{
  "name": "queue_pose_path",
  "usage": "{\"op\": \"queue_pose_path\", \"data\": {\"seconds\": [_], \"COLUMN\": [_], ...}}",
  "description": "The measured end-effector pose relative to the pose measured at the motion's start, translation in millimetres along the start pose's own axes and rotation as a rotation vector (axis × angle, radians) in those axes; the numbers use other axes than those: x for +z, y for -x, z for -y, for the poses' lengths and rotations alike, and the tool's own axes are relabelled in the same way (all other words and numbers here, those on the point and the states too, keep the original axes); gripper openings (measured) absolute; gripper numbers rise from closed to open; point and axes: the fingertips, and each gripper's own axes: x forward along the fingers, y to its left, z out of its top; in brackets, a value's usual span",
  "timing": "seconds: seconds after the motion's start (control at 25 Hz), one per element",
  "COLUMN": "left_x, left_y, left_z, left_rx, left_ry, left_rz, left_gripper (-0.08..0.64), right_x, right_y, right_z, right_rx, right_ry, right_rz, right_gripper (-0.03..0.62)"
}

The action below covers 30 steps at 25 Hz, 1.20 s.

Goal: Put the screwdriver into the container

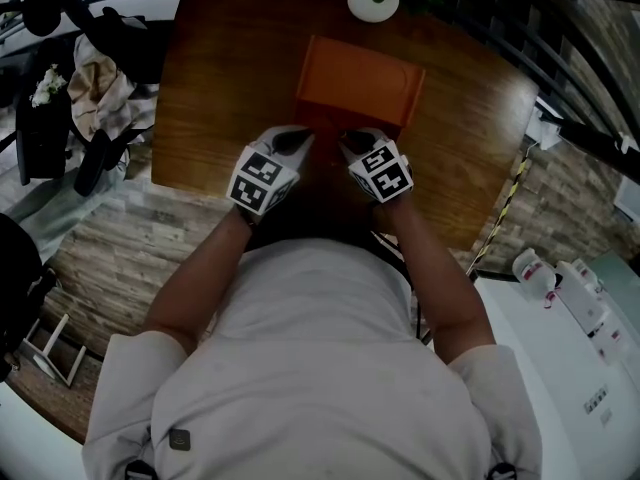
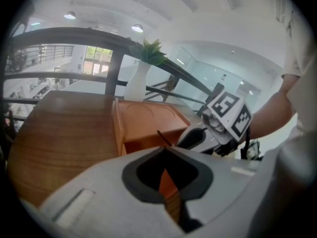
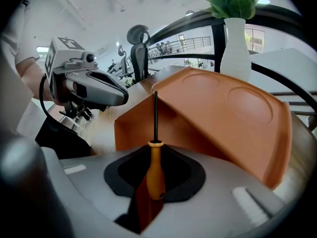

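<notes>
Screwdriver [image 3: 156,175]: gripped by its handle in your right claw [image 3: 154,147], shaft pointing straight ahead at the container [image 3: 223,118] just beyond on the tabletop [image 1: 215,98]; left claw [image 2: 166,149] closed, empty, alongside.

The container [image 1: 360,86] is orange, the screwdriver [image 3: 156,175] orange-handled and black-shafted, the table [image 1: 220,78] brown wood-grain.

A wooden surface [image 1: 220,98] stands on a plank floor [image 1: 110,258] beside a dark railing [image 2: 74,33]; ceiling lamps [image 2: 70,15] glow overhead.
</notes>
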Motion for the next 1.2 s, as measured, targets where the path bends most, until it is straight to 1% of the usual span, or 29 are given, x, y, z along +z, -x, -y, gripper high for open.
{"op": "queue_pose_path", "data": {"seconds": [0.68, 0.88, 1.2], "left_x": [-3, -6, -6], "left_y": [-6, -7, -9], "left_z": [-7, -3, -8], "left_rx": [-0.008, -0.017, -0.012], "left_ry": [0.030, 0.041, 0.044], "left_rz": [-0.006, -0.010, -0.007], "left_gripper": [0.003, 0.003, 0.003], "right_x": [-8, -8, -9], "right_y": [-25, -29, -38], "right_z": [3, 4, 4], "right_rx": [0.035, 0.030, 0.046], "right_ry": [-0.021, -0.027, -0.043], "right_rz": [-0.069, -0.054, -0.069], "right_gripper": [0.083, 0.084, 0.084]}}
